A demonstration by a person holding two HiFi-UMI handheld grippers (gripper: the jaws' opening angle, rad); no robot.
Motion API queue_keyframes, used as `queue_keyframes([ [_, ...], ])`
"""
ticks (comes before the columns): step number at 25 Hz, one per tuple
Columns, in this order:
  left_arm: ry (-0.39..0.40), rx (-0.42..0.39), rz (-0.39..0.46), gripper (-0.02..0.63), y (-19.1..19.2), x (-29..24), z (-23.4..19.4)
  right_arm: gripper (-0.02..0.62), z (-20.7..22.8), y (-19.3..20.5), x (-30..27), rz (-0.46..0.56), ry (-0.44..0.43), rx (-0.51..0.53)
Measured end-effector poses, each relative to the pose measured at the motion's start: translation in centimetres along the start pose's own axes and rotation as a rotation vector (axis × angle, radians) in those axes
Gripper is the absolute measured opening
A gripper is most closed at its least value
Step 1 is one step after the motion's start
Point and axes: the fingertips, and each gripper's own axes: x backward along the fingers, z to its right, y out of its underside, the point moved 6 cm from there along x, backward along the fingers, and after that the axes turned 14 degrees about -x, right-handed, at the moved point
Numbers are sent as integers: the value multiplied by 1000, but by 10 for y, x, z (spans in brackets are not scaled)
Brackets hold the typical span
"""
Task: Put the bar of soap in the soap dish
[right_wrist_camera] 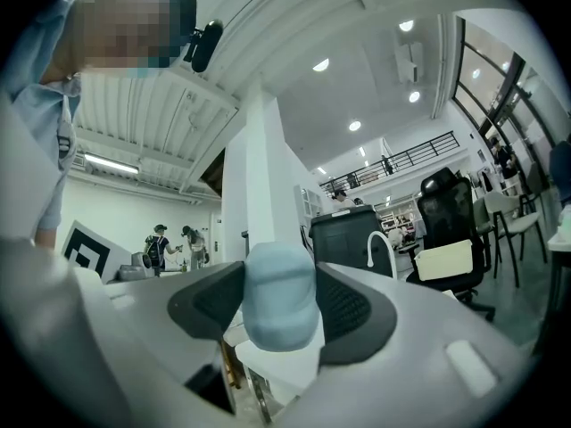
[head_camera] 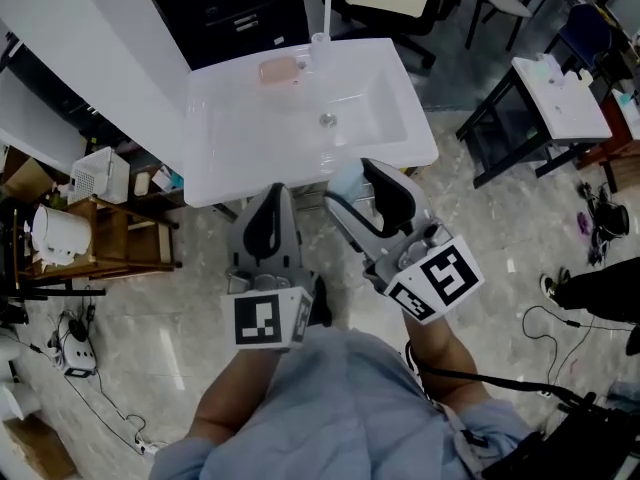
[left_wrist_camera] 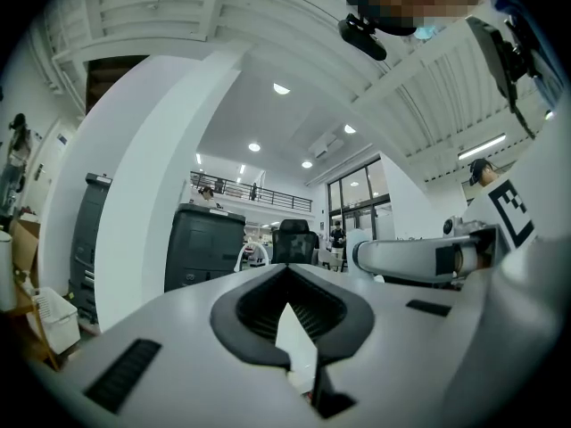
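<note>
Cool, even overhead light fills the head view. The glossy white rectangular washbasin (head_camera: 400, 133) on the far side is the brightest surface, nearly washed out. The pale polished stone floor (head_camera: 150, 328) carries soft reflections, and shadows are weak. Both gripper views bend strongly at the edges and darken to black corners. Small round recessed ceiling lights (left_wrist_camera: 281, 88) and tall glazed windows (right_wrist_camera: 513, 87) at the right glare. The light-blue rounded bar of soap (right_wrist_camera: 279, 292), near the lens, looks soft, while the far room is sharper.
</note>
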Motion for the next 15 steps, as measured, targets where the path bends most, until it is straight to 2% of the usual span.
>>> queue_keyframes([
  [15, 22, 19, 25, 6, 16, -77, -67, 245, 35, -13, -95, 25, -5, 19],
])
